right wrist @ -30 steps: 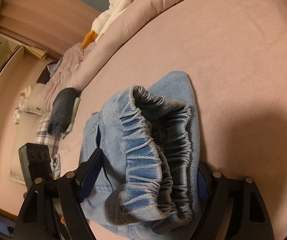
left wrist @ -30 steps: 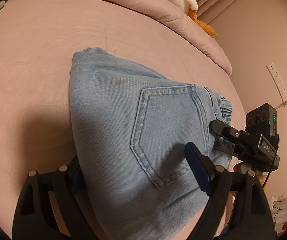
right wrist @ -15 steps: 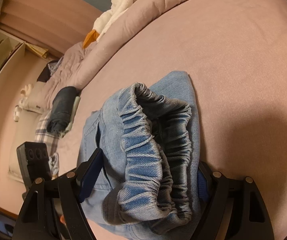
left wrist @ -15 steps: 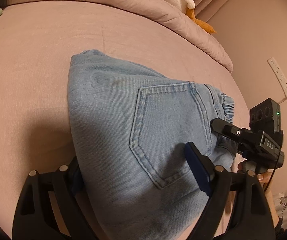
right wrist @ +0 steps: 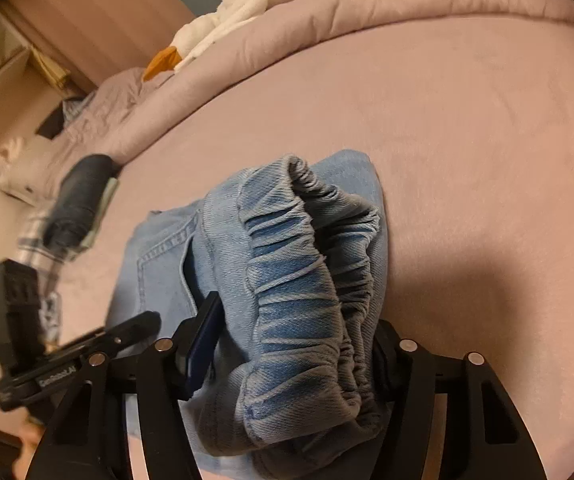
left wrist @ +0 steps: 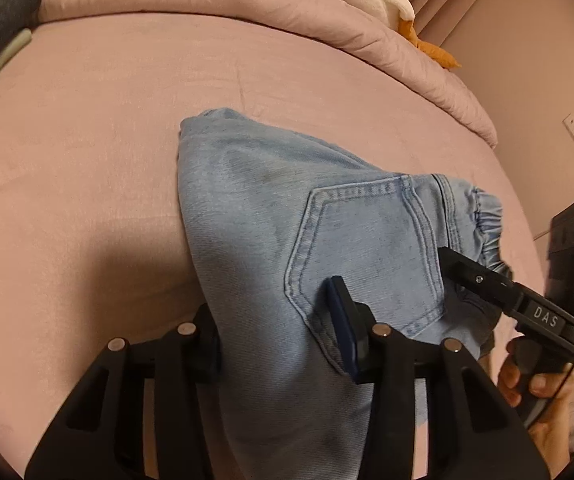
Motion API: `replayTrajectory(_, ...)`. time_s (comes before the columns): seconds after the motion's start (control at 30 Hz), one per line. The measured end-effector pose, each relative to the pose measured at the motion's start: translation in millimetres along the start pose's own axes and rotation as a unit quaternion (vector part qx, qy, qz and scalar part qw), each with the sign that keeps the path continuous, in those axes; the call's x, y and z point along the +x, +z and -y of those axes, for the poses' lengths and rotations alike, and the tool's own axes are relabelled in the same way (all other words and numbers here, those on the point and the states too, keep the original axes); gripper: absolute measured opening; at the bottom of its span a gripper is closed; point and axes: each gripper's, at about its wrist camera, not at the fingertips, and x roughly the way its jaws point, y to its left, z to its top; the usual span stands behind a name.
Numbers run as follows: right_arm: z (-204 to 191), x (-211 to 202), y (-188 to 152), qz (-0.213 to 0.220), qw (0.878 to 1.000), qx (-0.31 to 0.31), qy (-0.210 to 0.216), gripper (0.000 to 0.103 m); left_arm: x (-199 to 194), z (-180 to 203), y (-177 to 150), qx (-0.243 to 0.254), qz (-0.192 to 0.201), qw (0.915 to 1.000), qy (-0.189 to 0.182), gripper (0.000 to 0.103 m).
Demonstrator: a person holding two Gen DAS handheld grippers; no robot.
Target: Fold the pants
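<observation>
Low in both frames, the left gripper (left wrist: 277, 338) and right gripper (right wrist: 293, 342) have just been closing on the jeans (left wrist: 287, 220) mid-frame on the bed (left wrist: 87, 120). Grasping step; next, lift together.

Light-blue denim pants (left wrist: 271, 216); dusty-pink bedsheet (left wrist: 107, 128); white-and-orange plush (right wrist: 223, 24); black gripper (left wrist: 283, 332)
</observation>
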Motion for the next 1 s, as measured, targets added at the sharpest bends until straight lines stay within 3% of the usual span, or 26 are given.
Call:
replayTrajectory(0.23, -31.6, -13.4, -5.4, 0.043, 0.994, -0.065, -0.072, 0.05, -12.1, 2.5, -0.9, 0.001, 0.02, 0.9997, 0.011, 0.024)
replayTrajectory(0.33, -43.9, -21.9, -8.8, 0.062, 0.99, -0.087, -0.09, 0.048, -24.3, 3.4, -4.1, 0.002, 0.031, 0.9994, 0.015, 0.022)
replayTrajectory(0.7, -92.7, -53.6, -36.6, 0.107, 0.983, -0.133, -0.067, 0.046, -91.8, 1.6, -34.4, 0.027, 0.092, 0.9942, 0.05, 0.02)
replayTrajectory(1.0, -129.7, -70.9, -64.0, 0.118, 0.978, -0.165, -0.046, 0.046, -136.4, -11.6, -65.2, 0.011, 0.115, 0.9907, 0.071, 0.019)
